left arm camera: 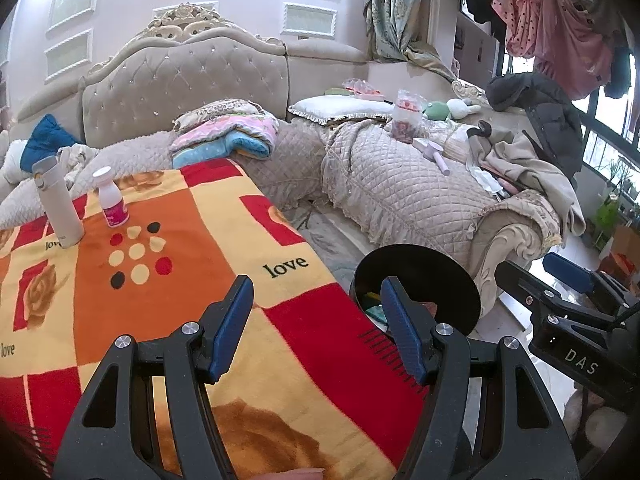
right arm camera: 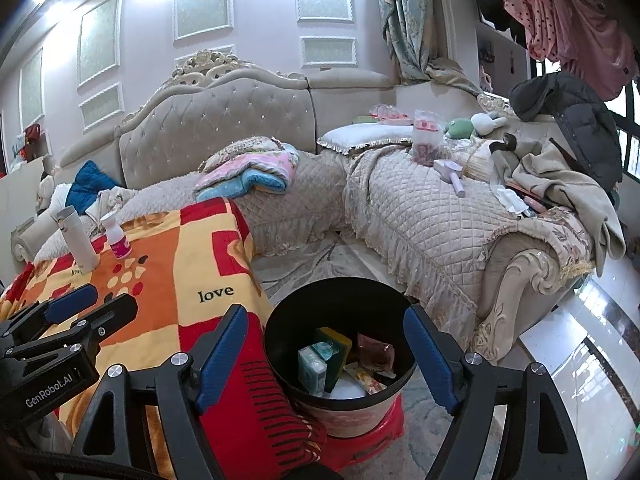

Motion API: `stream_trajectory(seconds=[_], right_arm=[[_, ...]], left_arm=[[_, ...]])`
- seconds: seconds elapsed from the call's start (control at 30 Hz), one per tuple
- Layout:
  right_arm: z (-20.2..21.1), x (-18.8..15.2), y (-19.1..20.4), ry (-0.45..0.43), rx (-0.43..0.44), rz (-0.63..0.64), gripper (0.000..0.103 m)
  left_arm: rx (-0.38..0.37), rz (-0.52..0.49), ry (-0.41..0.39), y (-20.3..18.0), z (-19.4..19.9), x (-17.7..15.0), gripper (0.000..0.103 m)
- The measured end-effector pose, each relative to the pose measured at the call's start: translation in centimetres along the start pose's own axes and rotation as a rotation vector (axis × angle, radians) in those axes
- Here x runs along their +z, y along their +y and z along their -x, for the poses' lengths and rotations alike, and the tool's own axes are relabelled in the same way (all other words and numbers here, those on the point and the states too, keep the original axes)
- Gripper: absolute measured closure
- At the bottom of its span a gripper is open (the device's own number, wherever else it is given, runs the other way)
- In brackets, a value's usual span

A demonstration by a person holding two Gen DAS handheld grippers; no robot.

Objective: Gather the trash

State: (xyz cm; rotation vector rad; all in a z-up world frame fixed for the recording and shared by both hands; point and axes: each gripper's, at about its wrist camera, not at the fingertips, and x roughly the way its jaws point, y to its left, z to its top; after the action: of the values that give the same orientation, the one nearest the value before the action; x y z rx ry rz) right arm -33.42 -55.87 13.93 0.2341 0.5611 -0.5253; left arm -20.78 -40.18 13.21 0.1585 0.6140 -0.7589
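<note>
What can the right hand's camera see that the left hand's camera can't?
Only the right wrist view looks down into the black bin: it shows the trash inside, boxes and wrappers, and the red stool under the bin.

Only the left wrist view shows green plants by the window.

Both show the blanket with "love" on it, the white flask, the small pink-labelled bottle and the sofa. Both grippers, left gripper and right gripper, are open and hold nothing.

White flask [left arm camera: 59, 204] and small pink-labelled bottle [left arm camera: 111, 197] upright on patterned blanket [left arm camera: 192, 240].
</note>
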Motion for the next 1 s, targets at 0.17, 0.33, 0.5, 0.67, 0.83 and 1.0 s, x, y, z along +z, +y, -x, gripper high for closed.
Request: stream_trajectory(seconds=[0.17, 0.33, 0.5, 0.67, 0.83, 1.0], right_arm=[[-0.19, 0.00, 0.07, 0.004, 0.001, 0.003, 0.024], [-0.69, -0.16, 0.26, 0.016, 0.002, 0.006, 0.024], [-0.82, -0.20, 0.40, 0.019, 0.004, 0.010, 0.024], [-0.85, -0.24, 0.43, 0.022, 0.003, 0.009, 0.024], [-0.92, -0.14, 0.54, 0.028, 0.003, 0.009, 0.024], [-0.96, -0.13, 0.56, 0.026, 0.007, 0.007, 0.024]], left_arm=[[-0.001, 0.009, 0.010, 0.24, -0.35, -0.11, 0.038], [-0.001, 0.009, 0.012, 0.33, -0.47, -0.23, 0.038], [-0.005, 0.018, 0.018, 0.54, -0.76, -0.45, 0.038], [-0.008, 0.021, 0.020, 0.62, -0.80, -0.55, 0.038], [-0.014, 0.026, 0.025, 0.66, -0.88, -0.65, 0.038], [-0.016, 0.027, 0.026, 0.64, -0.90, -0.70, 0.038]])
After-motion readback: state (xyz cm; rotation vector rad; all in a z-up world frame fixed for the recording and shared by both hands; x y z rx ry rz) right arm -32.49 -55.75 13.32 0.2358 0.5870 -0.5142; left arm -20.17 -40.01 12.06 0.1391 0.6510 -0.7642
